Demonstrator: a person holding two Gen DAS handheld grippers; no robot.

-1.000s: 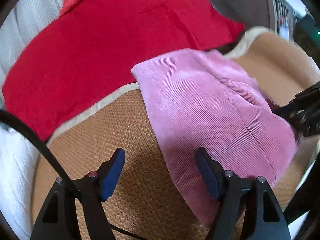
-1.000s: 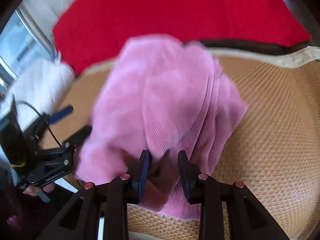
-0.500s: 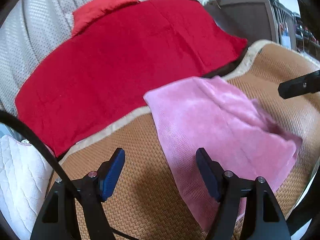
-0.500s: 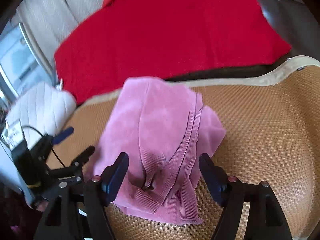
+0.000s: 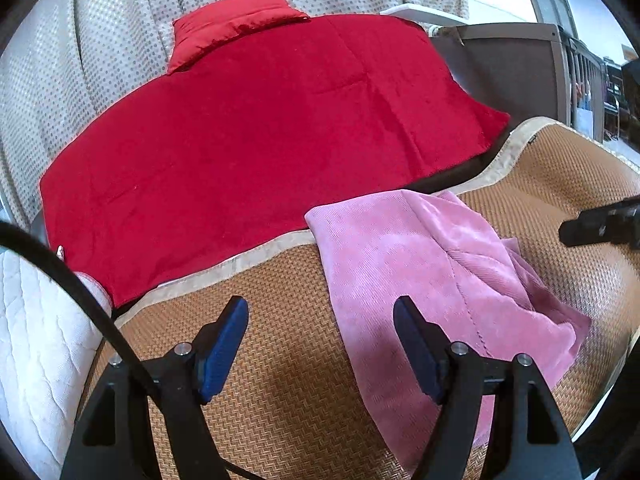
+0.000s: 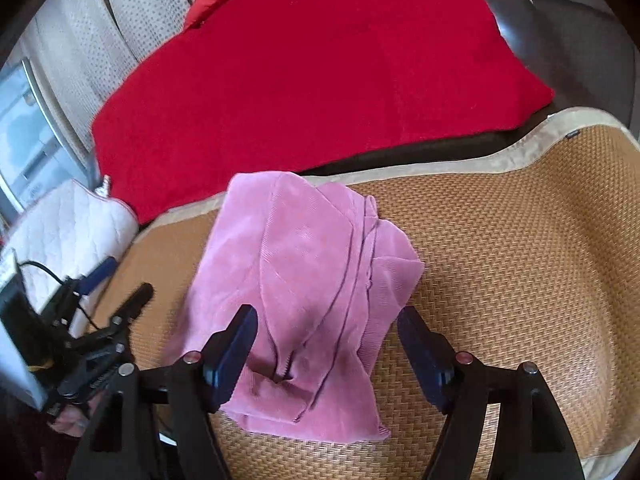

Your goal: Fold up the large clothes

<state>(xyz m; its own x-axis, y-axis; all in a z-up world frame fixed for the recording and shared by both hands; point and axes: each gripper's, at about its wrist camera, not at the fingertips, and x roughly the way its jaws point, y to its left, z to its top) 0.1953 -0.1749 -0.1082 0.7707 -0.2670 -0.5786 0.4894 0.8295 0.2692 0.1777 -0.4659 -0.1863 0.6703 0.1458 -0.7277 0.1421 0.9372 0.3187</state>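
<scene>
A pink corduroy garment (image 5: 432, 280) lies folded in a loose bundle on a tan woven mat (image 5: 280, 400). My left gripper (image 5: 320, 308) hovers open over the mat just left of the garment, nothing between its blue pads. Its right finger overlaps the garment's left edge in this view. In the right wrist view the garment (image 6: 312, 272) lies below my right gripper (image 6: 326, 316), which stands open above its near end, pads clear of the cloth. The left gripper (image 6: 122, 280) shows at the left there, and the right gripper's finger (image 5: 600, 226) pokes in at the right of the left wrist view.
A large red blanket (image 5: 260, 140) covers the surface behind the mat, with a pale dotted curtain (image 5: 100, 40) beyond. A white quilted pad (image 5: 36, 340) lies at the left. Dark furniture (image 5: 512, 68) stands at the back right. A black cable (image 5: 80, 292) crosses the left.
My right gripper let go of the pink garment, opened wide and lifted; the garment settled on the mat. The left gripper also rose, staying open.
</scene>
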